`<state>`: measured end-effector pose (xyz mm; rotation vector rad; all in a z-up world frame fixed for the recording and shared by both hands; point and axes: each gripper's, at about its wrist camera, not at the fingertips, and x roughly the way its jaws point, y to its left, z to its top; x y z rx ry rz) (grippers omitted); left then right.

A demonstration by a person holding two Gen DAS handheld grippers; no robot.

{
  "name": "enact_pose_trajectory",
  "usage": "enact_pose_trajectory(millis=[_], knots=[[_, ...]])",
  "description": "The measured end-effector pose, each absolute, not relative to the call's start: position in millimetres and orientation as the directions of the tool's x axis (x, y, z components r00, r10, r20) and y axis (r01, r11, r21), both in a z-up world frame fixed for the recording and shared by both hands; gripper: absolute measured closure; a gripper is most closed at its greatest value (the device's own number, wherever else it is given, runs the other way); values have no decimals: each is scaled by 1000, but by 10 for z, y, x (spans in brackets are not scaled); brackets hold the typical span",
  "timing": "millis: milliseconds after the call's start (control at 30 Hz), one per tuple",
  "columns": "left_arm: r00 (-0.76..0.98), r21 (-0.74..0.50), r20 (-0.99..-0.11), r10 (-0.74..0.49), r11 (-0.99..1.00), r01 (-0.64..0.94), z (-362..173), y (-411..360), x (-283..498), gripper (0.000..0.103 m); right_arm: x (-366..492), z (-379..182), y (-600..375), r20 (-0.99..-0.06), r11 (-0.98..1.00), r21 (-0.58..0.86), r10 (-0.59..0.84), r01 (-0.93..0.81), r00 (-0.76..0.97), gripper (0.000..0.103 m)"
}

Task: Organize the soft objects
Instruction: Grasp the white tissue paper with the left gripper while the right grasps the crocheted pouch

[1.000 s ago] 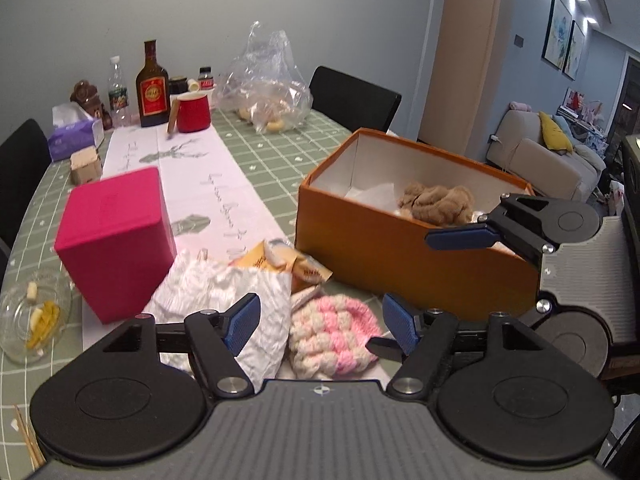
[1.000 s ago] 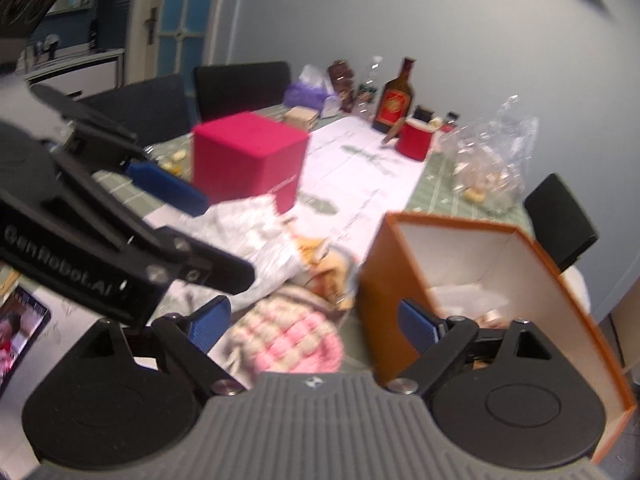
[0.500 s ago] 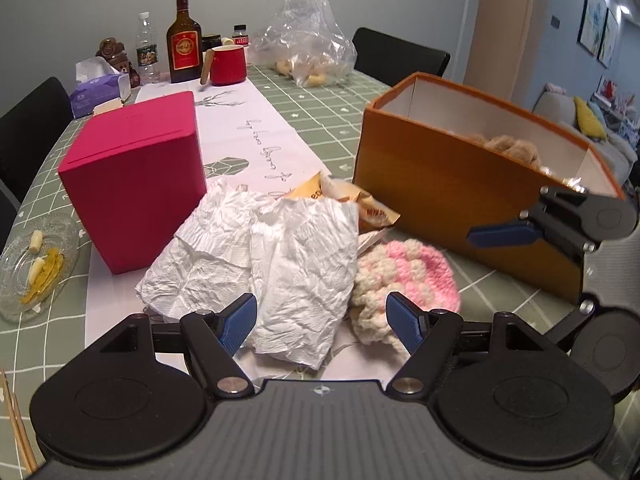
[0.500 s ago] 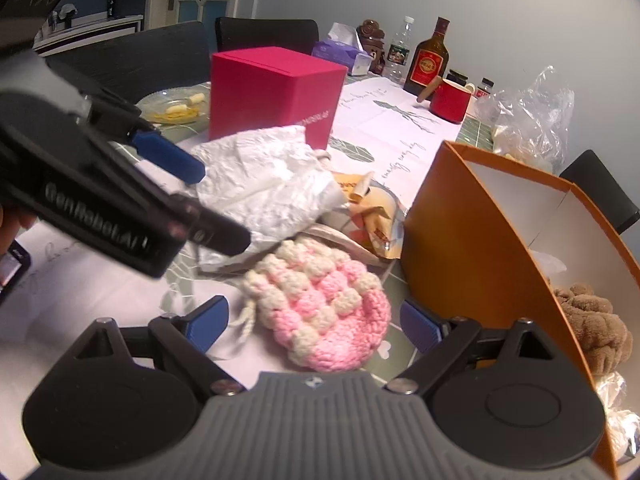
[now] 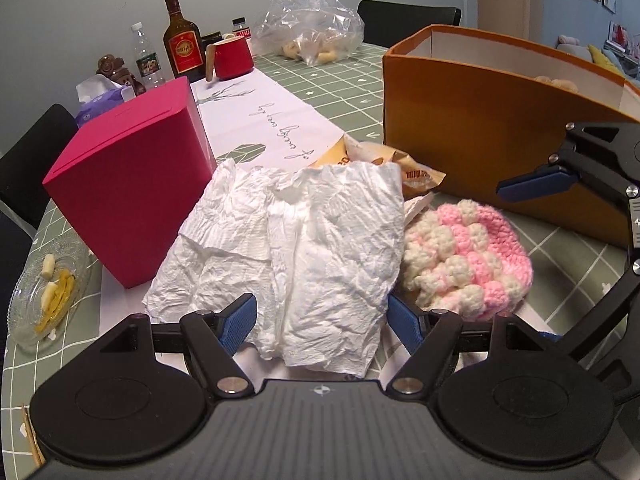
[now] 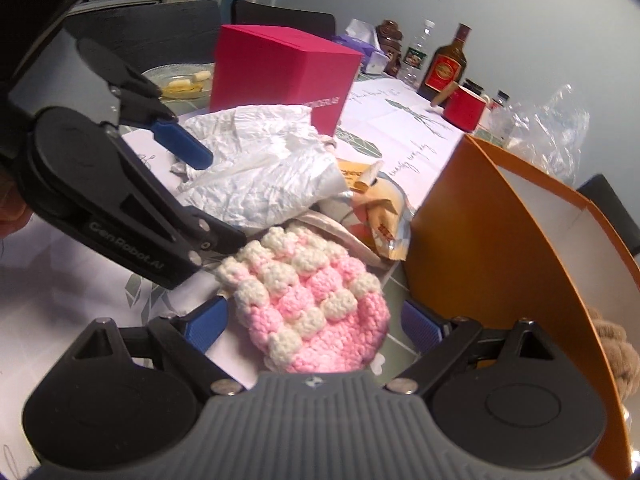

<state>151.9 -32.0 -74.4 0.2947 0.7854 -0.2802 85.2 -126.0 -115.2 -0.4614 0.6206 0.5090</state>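
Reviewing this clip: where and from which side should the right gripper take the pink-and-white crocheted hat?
Across the domed middle of the pink-and-white crocheted hat, coming down from the near side with the open right gripper. It lies flat and already sits between the pads; the orange cardboard box crowds the right.

Readable text on a cluttered dining table

The left gripper (image 6: pixel 160 184) carries the raised brand "GenRobot.AI" along its black side. The white table runner (image 5: pixel 280 120) bears cursive script, too loose to read. The dark bottle (image 5: pixel 184 46) at the far end has a red label, and the snack packet (image 5: pixel 416 176) red print, both illegible.
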Motion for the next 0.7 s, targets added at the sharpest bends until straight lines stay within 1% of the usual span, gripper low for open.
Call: enact_pose_trajectory(millis=[67,133,200,233,267,300,367,400,500,700], knots=[[673,168,-729,-127,919,355,-770,-328,1520,17,856,-1183,-1228,-649,771,-263,303,-579,698,11],[665,173,-737,-123,917,361,-791,-331,1527,23,859,-1214,-1214,-652,767,-272,298,-582,697,11],[654,160,-745,-129,918,363,-800,-318,1536,34,863,-1233,-1215,-651,766,-276,295,-580,699,12],[651,151,-748,-132,921,360,-799,-304,1539,38,871,-1232,-1221,-652,768,-272,296,-579,699,13],[648,140,-750,-135,924,355,-794,-279,1548,46,885,-1228,-1227,-653,772,-268,294,-576,698,14],[645,132,-752,-135,928,349,-788,-259,1557,53,896,-1223,-1237,-653,776,-266,291,-572,699,17],[641,117,-756,-135,935,335,-765,-222,1577,61,918,-1214,-1250,-658,779,-260,290,-571,695,21],[637,107,-758,-138,938,331,-756,-197,1586,64,924,-1210,-1254,-660,779,-256,292,-573,692,25],[631,96,-763,-138,942,322,-735,-148,1584,71,935,-1200,-1269,-665,779,-250,294,-575,687,30],[631,85,-764,-135,948,306,-688,-95,1540,74,938,-1176,-1282,-667,775,-247,301,-582,682,40]])
